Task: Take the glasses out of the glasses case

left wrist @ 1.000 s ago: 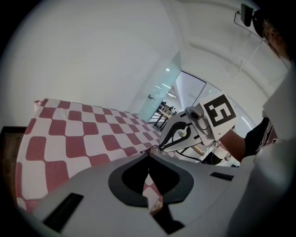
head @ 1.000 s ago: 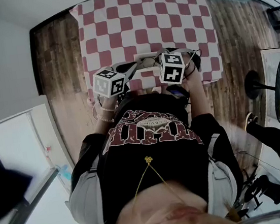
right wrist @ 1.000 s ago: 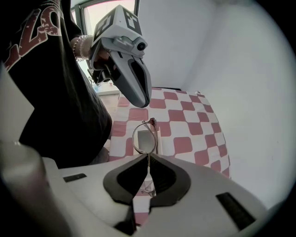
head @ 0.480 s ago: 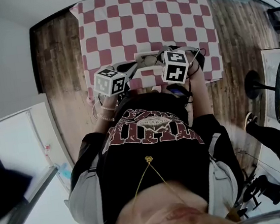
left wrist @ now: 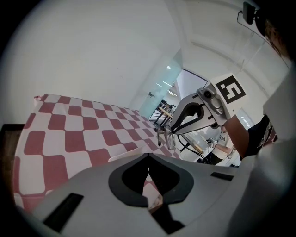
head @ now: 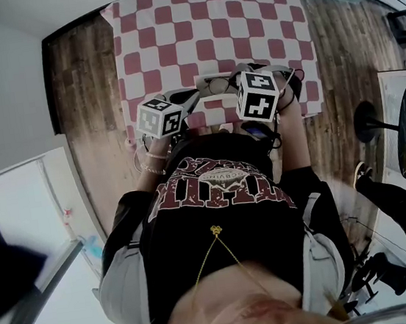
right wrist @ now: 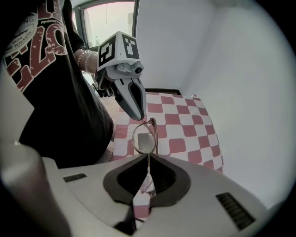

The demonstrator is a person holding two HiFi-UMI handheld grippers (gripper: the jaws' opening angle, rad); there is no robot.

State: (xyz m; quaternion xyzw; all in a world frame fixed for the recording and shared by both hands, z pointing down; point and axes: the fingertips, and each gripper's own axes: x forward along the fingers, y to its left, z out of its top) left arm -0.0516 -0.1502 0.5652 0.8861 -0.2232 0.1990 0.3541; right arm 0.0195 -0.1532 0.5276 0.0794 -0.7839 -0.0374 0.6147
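**Wire-rimmed glasses pinched in the right gripper, case left below**

The right gripper (right wrist: 148,156) has its jaws closed on the glasses (right wrist: 144,137). A thin metal part of the frame runs down between the pads, and one round lens stands just ahead of the tips. Which part of the frame is pinched cannot be told. A bit of wire showing below the jaws may be a temple arm.

The left gripper (left wrist: 148,155) has its jaws together with nothing seen between them. Its tip sits just beyond the far rim of that lens, close but apparently not touching. The white glasses case (left wrist: 126,155) lies on the checked cloth (head: 208,31) of the tabletop, just ahead of and below the left gripper's jaws. The glasses appear to be lifted clear of it.

The glasses look very light, with a slim metal rim that would bend under a hard squeeze and lenses that could scratch or smear. A wire this thin may also swivel in a pinch. The safer hold is probably on the frame near the bridge or a hinge, never across a lens, and with gentle pressure.

Their long axis runs straight out from the right gripper along the line of its jaws, toward the left gripper. The near lens stands roughly upright, and the second lens cannot be made out.
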